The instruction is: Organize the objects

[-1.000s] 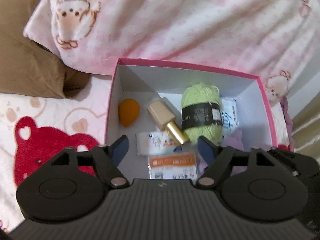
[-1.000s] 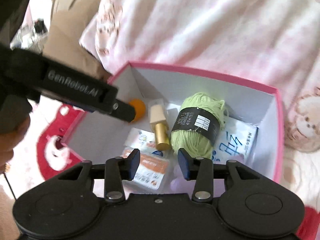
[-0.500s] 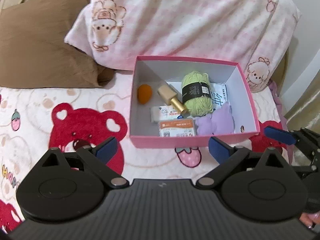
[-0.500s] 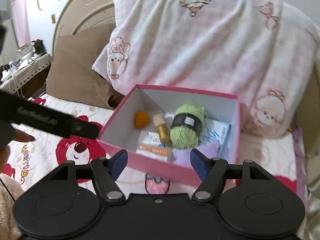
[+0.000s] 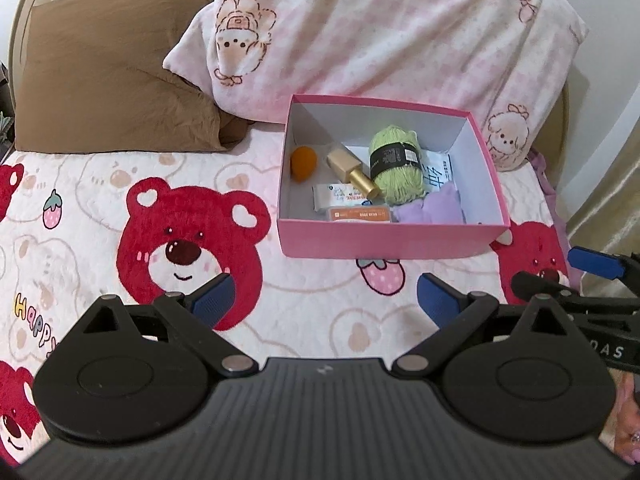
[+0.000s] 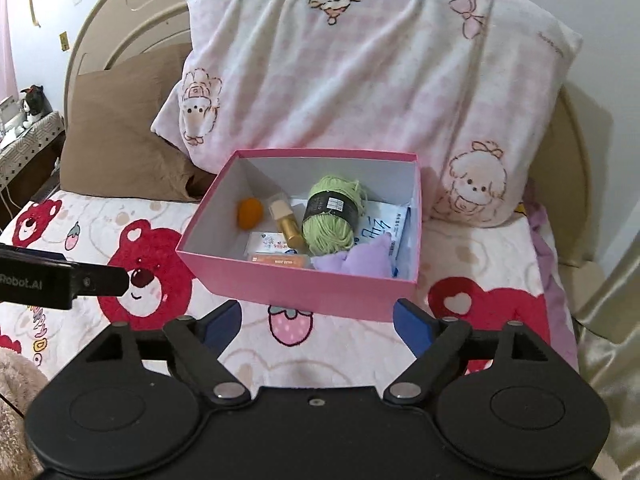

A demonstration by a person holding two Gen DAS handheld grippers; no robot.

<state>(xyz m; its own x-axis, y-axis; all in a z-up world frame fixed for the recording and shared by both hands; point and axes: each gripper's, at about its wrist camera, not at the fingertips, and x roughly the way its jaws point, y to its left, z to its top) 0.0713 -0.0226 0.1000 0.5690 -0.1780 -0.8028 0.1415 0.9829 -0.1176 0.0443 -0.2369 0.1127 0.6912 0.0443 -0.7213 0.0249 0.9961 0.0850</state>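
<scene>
A pink box (image 5: 384, 242) (image 6: 304, 280) stands on the bed in front of the pillows. Inside lie an orange sponge (image 5: 303, 162) (image 6: 249, 212), a gold bottle (image 5: 352, 170) (image 6: 285, 222), a green yarn ball (image 5: 396, 166) (image 6: 332, 216), white tissue packs (image 5: 340, 196), an orange packet (image 5: 358, 214) and a purple cloth (image 5: 432, 210) (image 6: 356, 260). My left gripper (image 5: 325, 302) is open and empty, back from the box's front wall. My right gripper (image 6: 318, 322) is open and empty, just in front of the box.
A pink checked pillow (image 6: 360, 72) and a brown pillow (image 5: 112, 80) lie behind the box. The bedsheet (image 5: 188, 240) has red bear prints. The left gripper's body (image 6: 60, 280) shows at the left of the right wrist view. A nightstand (image 6: 24, 140) stands far left.
Both grippers pulled back and up out of the box and away from it. The right gripper's jaws opened wider. The box's contents stayed put.
</scene>
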